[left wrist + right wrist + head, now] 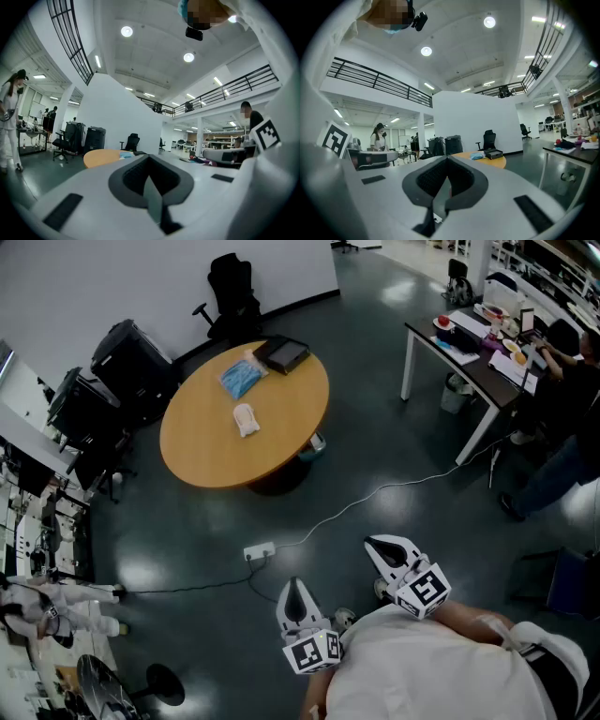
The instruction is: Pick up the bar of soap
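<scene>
The bar of soap (246,419), a small pale wrapped block, lies near the middle of the round wooden table (206,451) far ahead of me. Beside it on the table are a blue packet (242,378) and a black box (281,353). My left gripper (296,587) and right gripper (379,545) are held low, close to my body and well short of the table. Both are shut with nothing between the jaws. In the left gripper view the left gripper (149,158) points toward the table (101,157). From the right gripper view, the right gripper (447,160) faces the table (501,162).
A white power strip (259,550) and its cable (375,491) lie on the dark floor between me and the table. Black cases (131,362) and an office chair (232,292) stand behind the table. At a desk (478,367) on the right sits a person (572,390).
</scene>
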